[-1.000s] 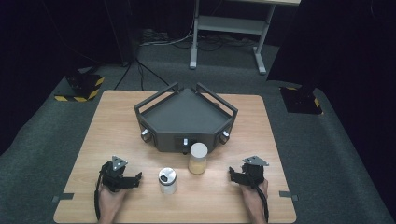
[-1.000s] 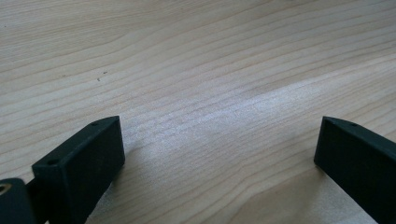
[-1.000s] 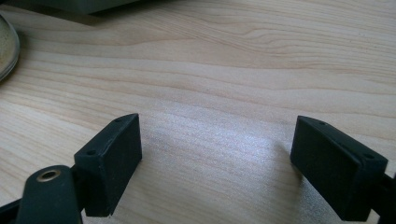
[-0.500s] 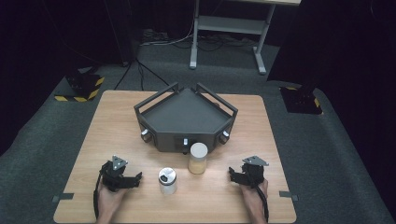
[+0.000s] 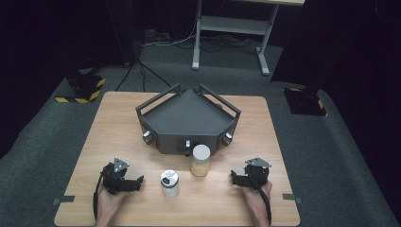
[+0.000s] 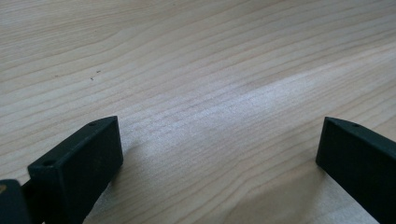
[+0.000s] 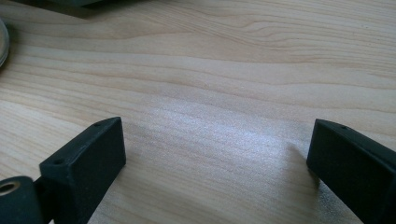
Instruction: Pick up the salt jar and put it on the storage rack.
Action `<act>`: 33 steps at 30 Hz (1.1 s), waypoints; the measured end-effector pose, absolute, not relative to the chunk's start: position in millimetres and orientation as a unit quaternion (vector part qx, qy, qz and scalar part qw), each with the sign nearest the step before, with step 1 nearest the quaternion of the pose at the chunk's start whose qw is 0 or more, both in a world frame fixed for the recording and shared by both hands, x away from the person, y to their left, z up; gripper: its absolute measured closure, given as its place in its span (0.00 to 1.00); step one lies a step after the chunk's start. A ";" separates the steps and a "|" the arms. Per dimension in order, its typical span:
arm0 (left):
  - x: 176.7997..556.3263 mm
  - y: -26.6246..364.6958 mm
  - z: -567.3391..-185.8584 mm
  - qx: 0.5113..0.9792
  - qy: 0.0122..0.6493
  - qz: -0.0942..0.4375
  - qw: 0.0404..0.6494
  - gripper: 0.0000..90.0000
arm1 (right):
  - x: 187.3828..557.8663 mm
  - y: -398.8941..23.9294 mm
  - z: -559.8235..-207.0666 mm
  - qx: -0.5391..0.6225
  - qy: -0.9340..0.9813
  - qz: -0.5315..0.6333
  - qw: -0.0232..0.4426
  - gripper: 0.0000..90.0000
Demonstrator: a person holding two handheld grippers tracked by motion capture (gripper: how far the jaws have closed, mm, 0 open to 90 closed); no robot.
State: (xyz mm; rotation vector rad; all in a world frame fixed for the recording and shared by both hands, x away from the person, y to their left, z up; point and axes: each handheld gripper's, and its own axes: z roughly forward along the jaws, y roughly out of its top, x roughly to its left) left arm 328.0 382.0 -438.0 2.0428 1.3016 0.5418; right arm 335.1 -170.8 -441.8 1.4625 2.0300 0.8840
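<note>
On the wooden table, the left gripper rests with jaws spread and empty, beside the silver-capped jar and white-lidded jar (just before the dark tray), while the right gripper, just opening, grasps nothing.

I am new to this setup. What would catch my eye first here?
The dark angular tray dominates the middle of the wooden table. Before it stand a white-capped jar and a shiny-lidded jar. The left tool and right tool rest open near the front edge.
</note>
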 end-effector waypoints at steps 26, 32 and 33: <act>314.9 371.2 -424.8 0.838 0.400 0.180 0.324 0.01 | 335.2 -171.1 -441.8 0.535 0.742 0.324 0.241 0.05; 309.2 364.8 -422.7 0.849 0.373 0.171 0.334 0.01 | 335.1 -171.1 -441.8 0.535 0.742 0.324 0.241 0.05; 308.9 363.6 -422.6 0.851 0.367 0.169 0.336 0.01 | 335.2 -171.1 -441.8 0.535 0.742 0.324 0.241 0.05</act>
